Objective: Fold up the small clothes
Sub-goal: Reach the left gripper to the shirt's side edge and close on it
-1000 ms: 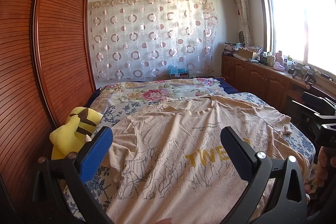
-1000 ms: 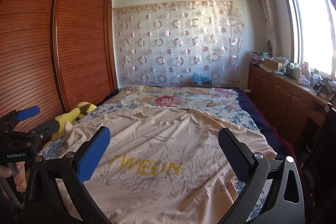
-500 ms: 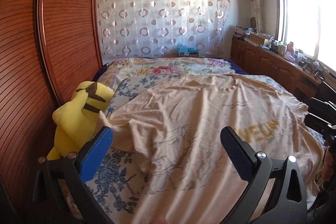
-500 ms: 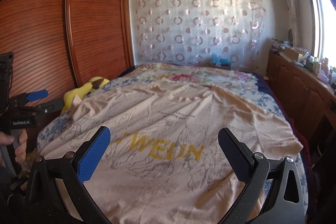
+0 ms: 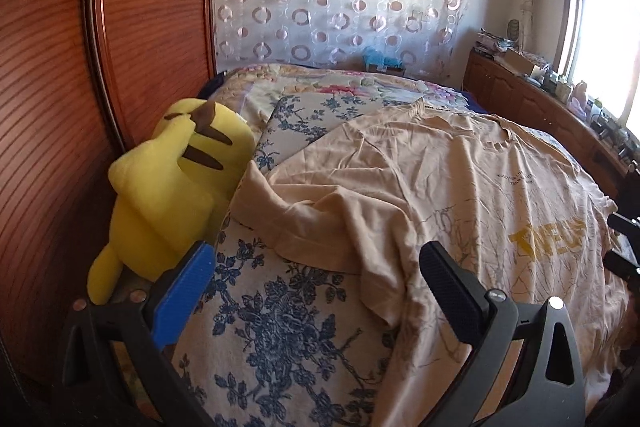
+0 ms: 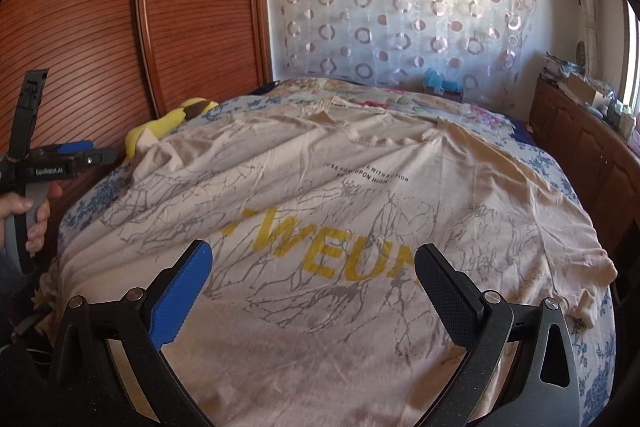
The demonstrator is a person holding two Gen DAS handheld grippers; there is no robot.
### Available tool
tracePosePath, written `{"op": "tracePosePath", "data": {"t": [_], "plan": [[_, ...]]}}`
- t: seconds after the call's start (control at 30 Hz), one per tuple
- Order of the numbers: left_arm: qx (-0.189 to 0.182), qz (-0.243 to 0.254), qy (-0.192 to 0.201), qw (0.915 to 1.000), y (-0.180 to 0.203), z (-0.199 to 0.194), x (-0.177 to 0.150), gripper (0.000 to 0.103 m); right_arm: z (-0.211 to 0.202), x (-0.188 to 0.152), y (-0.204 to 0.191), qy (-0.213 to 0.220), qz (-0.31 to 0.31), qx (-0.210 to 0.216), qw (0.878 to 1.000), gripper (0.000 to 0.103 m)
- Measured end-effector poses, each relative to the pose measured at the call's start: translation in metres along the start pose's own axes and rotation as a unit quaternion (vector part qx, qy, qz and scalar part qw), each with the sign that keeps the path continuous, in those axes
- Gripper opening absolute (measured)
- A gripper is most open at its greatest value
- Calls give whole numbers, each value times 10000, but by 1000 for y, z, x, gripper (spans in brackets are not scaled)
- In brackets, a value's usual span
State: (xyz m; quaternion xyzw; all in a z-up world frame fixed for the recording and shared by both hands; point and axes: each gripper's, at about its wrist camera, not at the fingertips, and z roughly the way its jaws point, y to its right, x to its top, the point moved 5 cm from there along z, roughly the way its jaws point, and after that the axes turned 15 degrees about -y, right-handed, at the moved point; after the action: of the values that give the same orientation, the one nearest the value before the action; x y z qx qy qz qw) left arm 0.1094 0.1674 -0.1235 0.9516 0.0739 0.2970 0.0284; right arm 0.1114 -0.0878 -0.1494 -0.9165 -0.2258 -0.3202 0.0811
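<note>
On the floral bedspread [image 5: 280,327], the beige T-shirt [image 6: 360,195] lies face up, its left sleeve [image 5: 320,223] bunched. Left gripper [image 5: 316,291] and right gripper [image 6: 312,287] hover with jaws apart, empty. Folding appears not yet begun; next, grasp the sleeve edge.

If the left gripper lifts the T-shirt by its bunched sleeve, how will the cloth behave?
The T-shirt will probably hang limp: its sleeve already lies in soft folds. It looks thin and light, creased all over. It may drag across the bedsheet rather than lift whole.
</note>
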Motion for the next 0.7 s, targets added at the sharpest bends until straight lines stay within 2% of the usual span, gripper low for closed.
{"op": "tracePosePath", "data": {"t": [0.1, 0.23, 0.27, 0.4, 0.53, 0.63, 0.7], "plan": [[-27, 35, -86, 10000, -6, 10, 9, 95, 7, 0, -1, -80, -19, 53, 10000, 103], [-417, -54, -347, 9985, -13, 26, 17, 85, 14, -1, -6, -160, -112, 50, 9998, 103], [-463, -86, -436, 9979, -15, 31, 18, 79, 15, 0, -7, -172, -147, 31, 9997, 103], [-353, 38, -650, 9973, -16, 46, 19, 66, 19, 3, -8, -191, -248, -47, 9995, 103], [-138, 254, -839, 9961, -15, 58, 22, 59, 21, 4, -6, -219, -247, -40, 9994, 103], [-111, 406, -923, 9948, -15, 62, 23, 44, 22, 4, -5, -220, -244, -21, 9995, 103], [-43, 528, -907, 9945, -13, 62, 23, 14, 22, 4, -6, -233, -239, -26, 9994, 103]]}}
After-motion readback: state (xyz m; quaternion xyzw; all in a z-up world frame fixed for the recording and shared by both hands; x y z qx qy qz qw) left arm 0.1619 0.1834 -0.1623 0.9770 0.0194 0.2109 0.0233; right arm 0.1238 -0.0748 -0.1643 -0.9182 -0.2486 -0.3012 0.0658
